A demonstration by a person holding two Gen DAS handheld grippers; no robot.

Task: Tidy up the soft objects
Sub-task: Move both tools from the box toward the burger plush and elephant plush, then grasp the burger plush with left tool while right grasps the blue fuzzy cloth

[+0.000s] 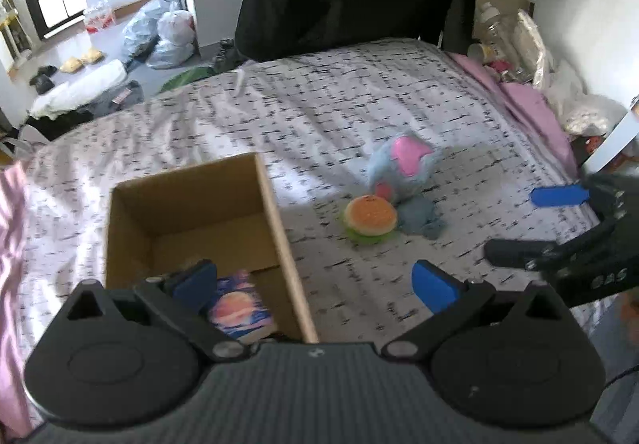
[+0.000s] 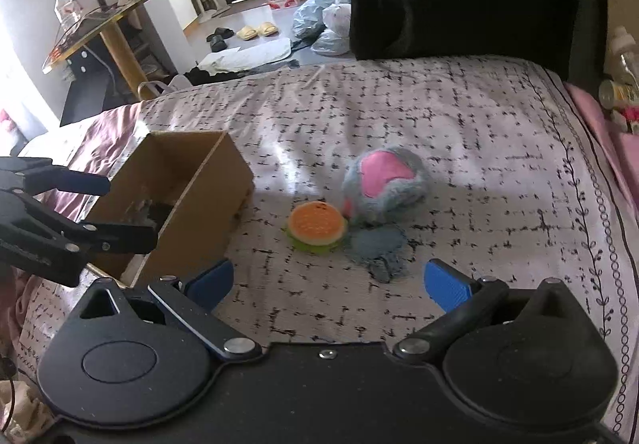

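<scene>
Messy bedroom, patterned bed sheet (image 2: 459,116). Burger plush (image 2: 316,227) touches the blue-pink plush (image 2: 385,184) mid-bed; cardboard box (image 1: 191,228) toward the left edge holds a small printed item (image 1: 239,306). Left gripper (image 1: 315,284) and right gripper (image 2: 327,284) both spread wide, holding nothing.

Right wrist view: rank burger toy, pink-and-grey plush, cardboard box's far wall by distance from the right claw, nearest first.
1. Burger toy, just ahead of the open right claw, slightly left.
2. Pink-and-grey plush, behind the burger, ahead and right, touching it.
3. Far wall of the cardboard box, far left; the box's near corner comes much closer.
</scene>
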